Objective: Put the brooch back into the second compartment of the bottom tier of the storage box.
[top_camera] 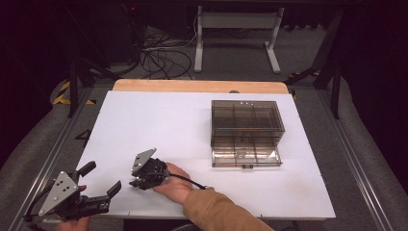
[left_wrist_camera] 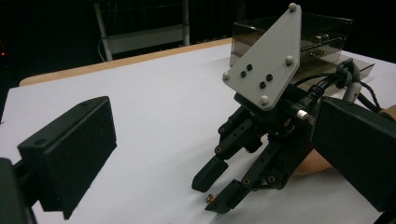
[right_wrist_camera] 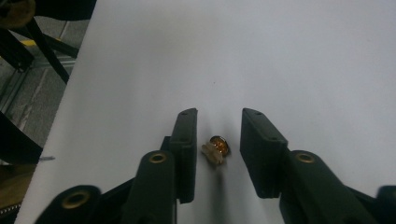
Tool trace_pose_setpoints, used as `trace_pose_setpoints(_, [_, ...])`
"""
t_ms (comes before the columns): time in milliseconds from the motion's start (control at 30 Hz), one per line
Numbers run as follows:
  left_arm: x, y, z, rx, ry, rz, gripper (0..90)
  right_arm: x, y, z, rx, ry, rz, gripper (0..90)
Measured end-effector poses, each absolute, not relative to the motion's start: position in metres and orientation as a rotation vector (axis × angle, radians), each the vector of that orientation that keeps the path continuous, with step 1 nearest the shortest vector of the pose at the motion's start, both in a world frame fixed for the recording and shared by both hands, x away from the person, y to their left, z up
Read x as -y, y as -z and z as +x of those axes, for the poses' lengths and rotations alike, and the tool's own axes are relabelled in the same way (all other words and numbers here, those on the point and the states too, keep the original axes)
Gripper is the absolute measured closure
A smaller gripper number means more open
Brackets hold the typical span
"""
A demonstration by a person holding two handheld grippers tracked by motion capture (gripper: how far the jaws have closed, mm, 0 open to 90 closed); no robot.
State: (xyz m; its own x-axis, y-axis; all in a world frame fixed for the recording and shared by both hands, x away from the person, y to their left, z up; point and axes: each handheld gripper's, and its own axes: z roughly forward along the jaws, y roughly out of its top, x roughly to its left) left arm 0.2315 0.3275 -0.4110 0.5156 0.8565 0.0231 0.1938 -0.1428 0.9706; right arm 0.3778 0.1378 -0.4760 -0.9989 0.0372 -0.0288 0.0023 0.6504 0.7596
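Right claw (right_wrist_camera: 217,140) narrowed around brass stud (right_wrist_camera: 215,149), pads not yet touching.
Left claw (top_camera: 103,180) wide at 7 o'clock. Next: pinch, lift.

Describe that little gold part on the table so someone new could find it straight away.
On the white table sheet, look at the near left, far from the smoky box. The gold part lies between the right gripper jaws, tiny, shiny, brass-coloured.
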Motion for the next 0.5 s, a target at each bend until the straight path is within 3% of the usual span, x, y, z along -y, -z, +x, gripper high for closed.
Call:
trace_pose_setpoints(200, [-0.3269, 0.4109, 0.2311, -0.910, -0.744, 1.642, 1.0, -0.1373, 0.4758, 0.3767, -2.813, -1.275, 0.028, 77.8])
trace_pose_setpoints(500, [-0.3275, 0.4109, 0.2315, -0.907, -0.745, 1.642, 1.0, -0.1353, 0.4721, 0.3753, -2.796, -1.272, 0.005, 78.7])
